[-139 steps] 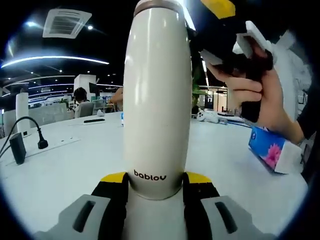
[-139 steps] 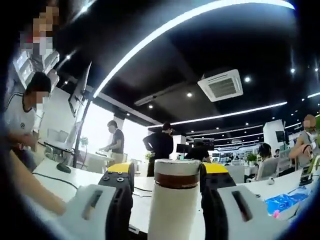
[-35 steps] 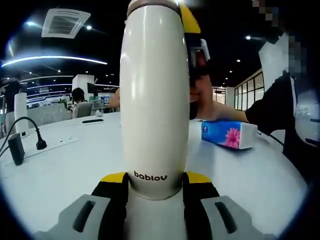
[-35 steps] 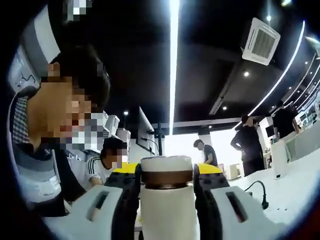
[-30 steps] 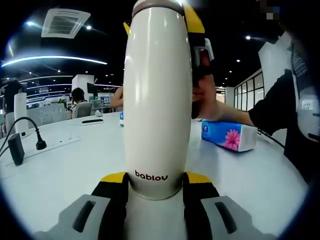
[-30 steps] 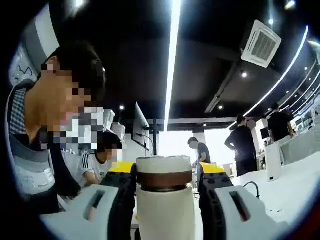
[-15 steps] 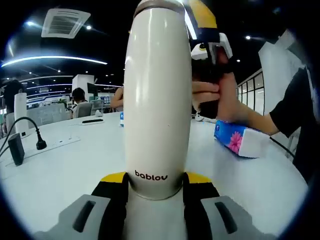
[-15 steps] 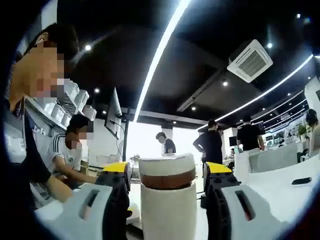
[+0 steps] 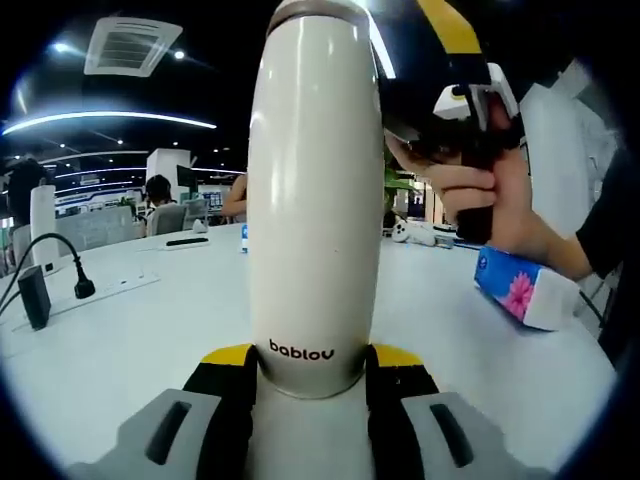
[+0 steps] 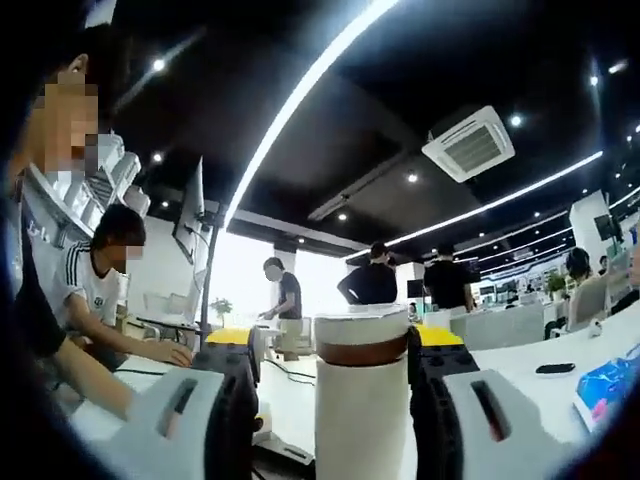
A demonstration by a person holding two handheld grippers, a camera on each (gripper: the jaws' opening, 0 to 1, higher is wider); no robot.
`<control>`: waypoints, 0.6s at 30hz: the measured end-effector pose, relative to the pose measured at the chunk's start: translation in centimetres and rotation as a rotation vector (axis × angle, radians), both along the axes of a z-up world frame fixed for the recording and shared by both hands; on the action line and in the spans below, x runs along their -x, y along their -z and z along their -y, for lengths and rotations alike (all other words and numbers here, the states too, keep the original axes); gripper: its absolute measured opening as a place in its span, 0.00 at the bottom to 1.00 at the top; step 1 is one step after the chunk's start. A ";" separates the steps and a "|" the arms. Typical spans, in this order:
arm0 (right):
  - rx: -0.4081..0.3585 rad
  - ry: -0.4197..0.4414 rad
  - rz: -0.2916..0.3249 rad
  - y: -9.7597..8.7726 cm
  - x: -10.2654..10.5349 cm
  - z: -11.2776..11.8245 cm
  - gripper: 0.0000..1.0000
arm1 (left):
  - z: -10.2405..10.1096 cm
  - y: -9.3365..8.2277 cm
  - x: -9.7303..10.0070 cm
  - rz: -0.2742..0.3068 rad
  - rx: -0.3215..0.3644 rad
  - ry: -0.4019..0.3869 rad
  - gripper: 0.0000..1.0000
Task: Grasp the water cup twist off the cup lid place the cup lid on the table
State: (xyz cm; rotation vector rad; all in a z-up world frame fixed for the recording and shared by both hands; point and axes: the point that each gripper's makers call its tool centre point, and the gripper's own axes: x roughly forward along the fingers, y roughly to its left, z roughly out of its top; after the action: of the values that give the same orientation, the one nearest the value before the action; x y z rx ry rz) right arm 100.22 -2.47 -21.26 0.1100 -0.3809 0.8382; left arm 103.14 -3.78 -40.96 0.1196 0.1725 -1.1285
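While the lid is being worked, the scene reads as follows.

Water cup: the cream "bablov" water cup (image 9: 315, 200) stands upright through the centre of the left gripper view, its base between the jaws at the bottom of the frame; whether it rests on the white table (image 9: 120, 330) I cannot tell.

Cup lid: the cup lid (image 10: 361, 327), cream above a brown band, sits at lower centre of the right gripper view, on the cup's neck and not yet lifted clear.

Left gripper: the left gripper (image 9: 312, 372) is clamped on the base of the cup, yellow-tipped jaws pressed to both sides.

Right gripper: the right gripper (image 10: 334, 350) has its jaws closed against the lid. It shows in the upper right of the left gripper view, held in a hand (image 9: 500, 205).

Change: over the last second the background in the right gripper view has swung round the lid, and the hand has moved across the upper right of the left gripper view.

Meaning: I judge this to be the twisting step under way; lifting the lid and setting it down remain.

Contents: the lid is on, so nothing of the inside can be seen.

Nearby: a blue tissue pack (image 9: 525, 290) lies at right on the table, well apart from the cup; a black plug and cable (image 9: 60, 270) at far left.
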 end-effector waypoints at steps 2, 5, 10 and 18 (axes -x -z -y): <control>0.009 0.022 0.003 0.1 0.1 -0.2 0.62 | 0.0 0.0 0.0 0.000 0.000 0.000 0.45; 0.008 0.048 -0.007 0.3 0.0 -0.2 0.62 | -0.1 0.0 0.0 -0.001 0.000 0.000 0.45; 0.008 0.082 0.000 0.1 -0.1 -0.1 0.62 | -0.1 0.0 0.0 -0.001 0.000 0.000 0.45; 0.066 0.145 0.051 0.0 -0.1 -0.5 0.62 | -0.2 0.0 0.0 -0.001 0.000 0.001 0.45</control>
State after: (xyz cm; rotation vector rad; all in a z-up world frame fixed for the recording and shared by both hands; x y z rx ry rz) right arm 100.30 -2.02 -21.29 -0.0007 -0.4040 0.7106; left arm 103.13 -3.59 -40.97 0.1195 0.1734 -1.1292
